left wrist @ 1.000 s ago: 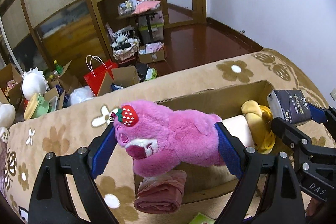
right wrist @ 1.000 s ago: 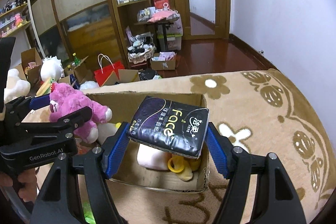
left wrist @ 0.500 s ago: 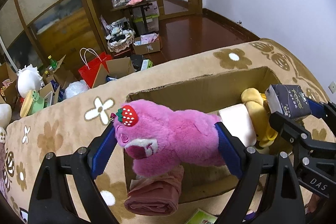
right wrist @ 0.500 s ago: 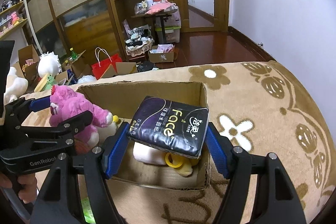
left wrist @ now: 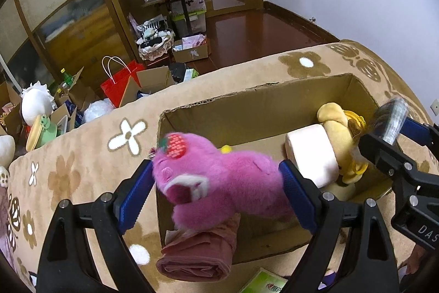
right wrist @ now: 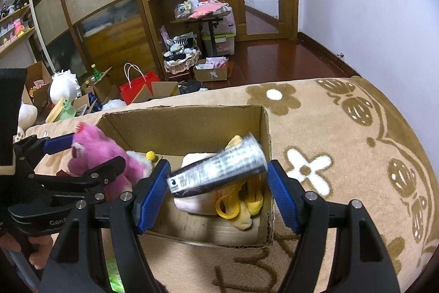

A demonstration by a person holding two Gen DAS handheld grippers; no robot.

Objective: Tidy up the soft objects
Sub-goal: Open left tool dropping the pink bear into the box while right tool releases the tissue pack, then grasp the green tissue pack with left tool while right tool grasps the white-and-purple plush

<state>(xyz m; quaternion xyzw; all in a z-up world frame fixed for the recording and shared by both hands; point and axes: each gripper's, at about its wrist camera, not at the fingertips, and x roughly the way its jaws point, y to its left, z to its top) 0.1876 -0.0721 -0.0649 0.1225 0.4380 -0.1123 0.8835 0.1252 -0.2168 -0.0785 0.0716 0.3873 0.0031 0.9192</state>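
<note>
Left gripper [left wrist: 216,191] has its jaws squeezed onto a pink plush bear [left wrist: 219,183], holding it over the near-left corner of the cardboard box [left wrist: 247,106]. Right gripper [right wrist: 216,186] has a dark tissue pack [right wrist: 219,169] between its wide jaws, tilted and blurry above the box, so can't tell if it's actually gripped.

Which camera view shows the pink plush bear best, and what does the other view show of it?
The left wrist view shows it best: the pink plush bear fills the centre, its face and strawberry visible, between the fingers of the left claw. The right wrist view shows the bear small at the left edge, partly hidden by the left claw's finger.
</note>
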